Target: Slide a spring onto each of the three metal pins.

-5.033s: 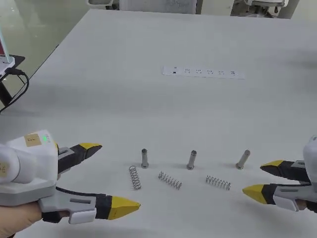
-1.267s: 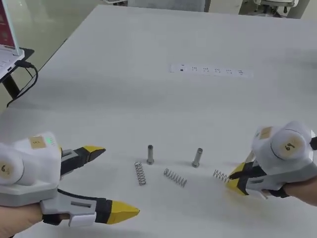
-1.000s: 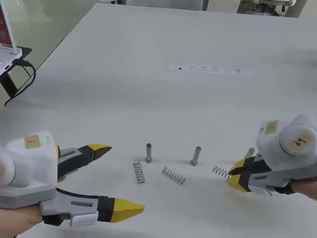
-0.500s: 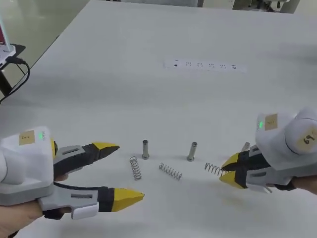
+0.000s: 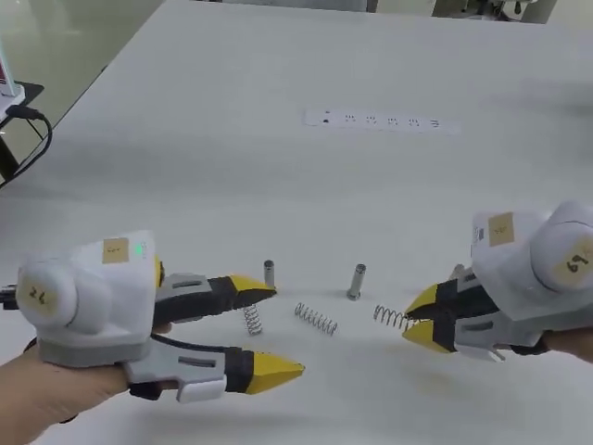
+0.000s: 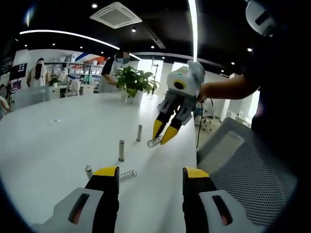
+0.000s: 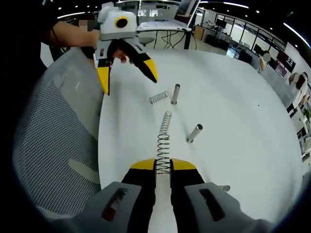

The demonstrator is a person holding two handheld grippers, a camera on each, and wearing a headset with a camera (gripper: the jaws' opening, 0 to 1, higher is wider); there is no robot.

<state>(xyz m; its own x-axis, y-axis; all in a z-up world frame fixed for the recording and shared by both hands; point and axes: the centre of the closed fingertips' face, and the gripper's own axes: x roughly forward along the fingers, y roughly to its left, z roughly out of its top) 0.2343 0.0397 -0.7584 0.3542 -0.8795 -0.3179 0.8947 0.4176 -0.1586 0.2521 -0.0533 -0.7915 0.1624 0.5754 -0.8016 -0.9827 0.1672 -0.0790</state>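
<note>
Head view: the right gripper (image 5: 414, 320), lower right, has its jaws clamped on one end of a spring (image 5: 389, 316). The free end points left toward a pin (image 5: 357, 280) on the desk (image 5: 278, 185), likely for threading. The left gripper (image 5: 275, 330), lower left, has its jaws apart, probably to steady a pin.
Left gripper view: a loose spring (image 6: 128, 174) lies bottom centre.
Right gripper view: the held spring juts up-frame.

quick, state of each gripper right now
left gripper: open, holding nothing
right gripper: shut on a spring
</note>
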